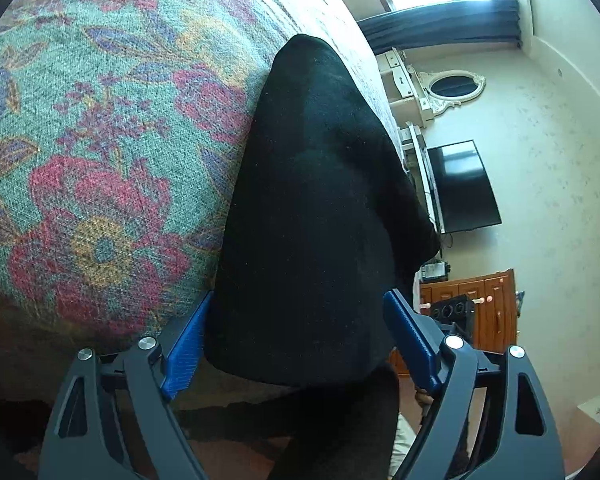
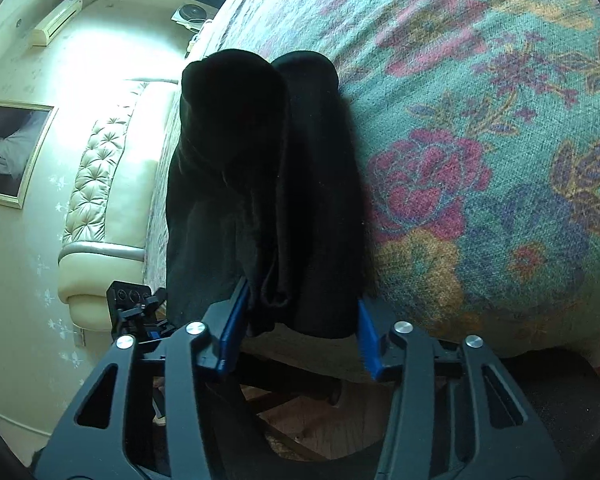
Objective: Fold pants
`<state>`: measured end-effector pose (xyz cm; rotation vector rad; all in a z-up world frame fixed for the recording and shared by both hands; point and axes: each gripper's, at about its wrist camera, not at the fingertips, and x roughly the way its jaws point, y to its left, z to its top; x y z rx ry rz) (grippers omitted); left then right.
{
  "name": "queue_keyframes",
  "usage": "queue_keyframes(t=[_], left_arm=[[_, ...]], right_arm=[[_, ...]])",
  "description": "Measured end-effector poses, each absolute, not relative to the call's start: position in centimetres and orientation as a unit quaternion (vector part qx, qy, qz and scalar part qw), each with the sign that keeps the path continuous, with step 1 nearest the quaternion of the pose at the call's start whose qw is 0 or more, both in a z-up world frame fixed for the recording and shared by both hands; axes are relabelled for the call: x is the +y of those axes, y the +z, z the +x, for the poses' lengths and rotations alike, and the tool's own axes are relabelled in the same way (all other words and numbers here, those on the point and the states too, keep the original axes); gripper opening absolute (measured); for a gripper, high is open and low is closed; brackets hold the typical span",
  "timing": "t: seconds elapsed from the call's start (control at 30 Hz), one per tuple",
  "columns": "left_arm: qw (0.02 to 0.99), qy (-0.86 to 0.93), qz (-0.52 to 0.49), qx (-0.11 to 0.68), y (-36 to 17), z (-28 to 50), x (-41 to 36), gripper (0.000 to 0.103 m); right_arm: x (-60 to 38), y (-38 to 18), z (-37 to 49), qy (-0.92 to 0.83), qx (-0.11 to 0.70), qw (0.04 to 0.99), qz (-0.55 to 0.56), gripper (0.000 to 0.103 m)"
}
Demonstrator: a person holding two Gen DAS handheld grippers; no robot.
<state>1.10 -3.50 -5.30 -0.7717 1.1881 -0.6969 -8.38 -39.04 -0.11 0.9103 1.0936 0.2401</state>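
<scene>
Both hand-held grippers are facing the near end of the black pants, which are lying lengthwise on a bed covered by a floral bedspread. In the left wrist view, the left hand-held gripper is standing with its blue fingers wide apart, one on each side of the folded dark cloth, and the pads are not visibly pressing on it. In the right wrist view, the right hand-held gripper is straddling the pants too, its blue fingers apart with the bunched near edge between them; whether the left pad is touching the cloth cannot be told. Here the pants are showing as two rounded rolls lying side by side, and the left hand-held gripper is showing beside them near a cream tufted headboard.
</scene>
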Motion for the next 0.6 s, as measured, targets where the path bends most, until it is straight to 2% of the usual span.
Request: queue_keyframes(t=[0.03, 0.07, 0.17, 0.27, 0.37, 0.5, 0.57, 0.6], left_arm=[[0.714, -0.307, -0.329, 0.537, -5.0, 1.2, -3.7, 0.065], [0.719, -0.304, -0.320, 0.537, -5.0, 1.2, -3.7, 0.060], [0.725, -0.299, -0.313, 0.536, -4.9, 1.0, -3.6, 0.051], [0.740, -0.296, -0.287, 0.532, -4.6, 0.6, -4.1, 0.048], [0.746, -0.298, -0.273, 0.529, -4.1, 0.8, -4.9, 0.051], [0.773, -0.302, -0.232, 0.508, -1.7, 0.2, -5.0, 0.057], [0.787, -0.318, -0.221, 0.481, -0.6, 0.5, -4.8, 0.076], [0.794, -0.329, -0.214, 0.464, -0.1, 0.8, -4.7, 0.076]], right_arm=[[-39.2, 0.0, -8.5, 0.112, 0.498, 0.751, 0.420, 0.037], [-39.4, 0.2, -8.5, 0.114, 0.495, 0.752, 0.419, 0.036], [-39.8, 0.9, -7.9, 0.112, 0.494, 0.759, 0.409, 0.033], [-40.2, 0.0, -7.9, 0.118, 0.494, 0.754, 0.416, 0.032], [-40.7, -0.4, -8.3, 0.127, 0.493, 0.751, 0.421, 0.045], [-42.3, 2.5, -8.6, 0.092, 0.468, 0.788, 0.389, 0.080], [-43.1, 3.4, -8.1, 0.093, 0.452, 0.800, 0.383, 0.083], [-43.5, 3.4, -7.6, 0.097, 0.446, 0.801, 0.388, 0.085]])
